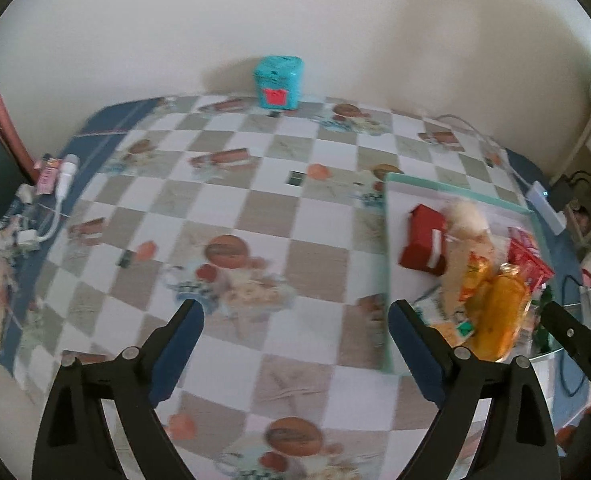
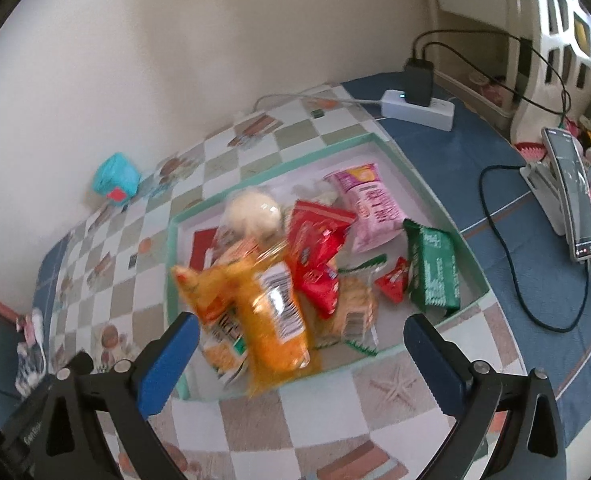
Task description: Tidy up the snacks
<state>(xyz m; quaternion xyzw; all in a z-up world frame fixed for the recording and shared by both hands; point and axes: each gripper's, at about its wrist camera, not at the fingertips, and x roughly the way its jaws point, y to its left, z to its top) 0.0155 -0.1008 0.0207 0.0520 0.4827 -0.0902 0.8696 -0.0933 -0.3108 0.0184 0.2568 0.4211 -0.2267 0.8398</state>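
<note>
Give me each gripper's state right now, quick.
Left gripper: open, holding nothing, over the tablecloth.
Right gripper: open, holding nothing, above the orange snack packet.

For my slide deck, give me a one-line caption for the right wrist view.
Open right gripper above a mint tray piled with snack packets, orange bag nearest.

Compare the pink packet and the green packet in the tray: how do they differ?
Colour: the pink packet is pale pink with print; the green packet is dark green with white print.
Place: the pink packet lies toward the tray's far side, the green packet nearer its right wall.
Shape: the pink packet looks puffed, the green packet flatter and narrower.
Shared: both lie loose in the tray, and neither open gripper holds them.
</note>
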